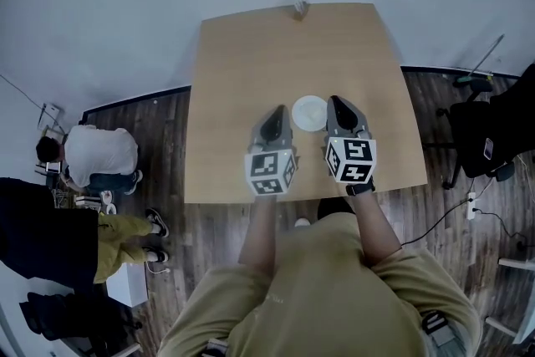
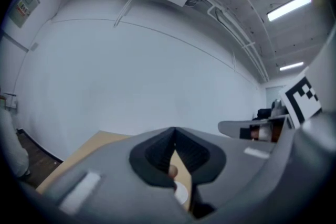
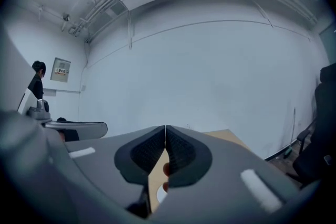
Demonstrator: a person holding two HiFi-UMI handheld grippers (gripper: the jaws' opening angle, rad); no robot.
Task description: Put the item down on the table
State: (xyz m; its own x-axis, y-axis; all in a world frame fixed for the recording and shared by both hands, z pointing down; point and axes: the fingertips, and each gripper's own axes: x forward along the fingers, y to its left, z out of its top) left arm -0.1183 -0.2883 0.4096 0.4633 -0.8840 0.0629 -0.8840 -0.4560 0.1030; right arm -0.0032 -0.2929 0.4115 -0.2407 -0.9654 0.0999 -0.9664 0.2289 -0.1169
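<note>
A small white round dish (image 1: 309,113) lies on the light wooden table (image 1: 242,71), near its front half. My left gripper (image 1: 275,113) hovers just left of the dish and my right gripper (image 1: 336,102) just right of it. Both point away from me and neither touches the dish. In the left gripper view the left gripper (image 2: 174,131) has its jaws closed tip to tip with nothing held; the dish (image 2: 181,194) shows low through the gap. The right gripper (image 3: 165,128) looks the same in its own view, with the dish (image 3: 159,195) below.
A small brownish object (image 1: 299,8) stands at the table's far edge. A person in a white top (image 1: 96,155) crouches on the wooden floor at left, beside another person's legs (image 1: 125,234). Dark chairs (image 1: 501,130) and cables (image 1: 493,217) are at right.
</note>
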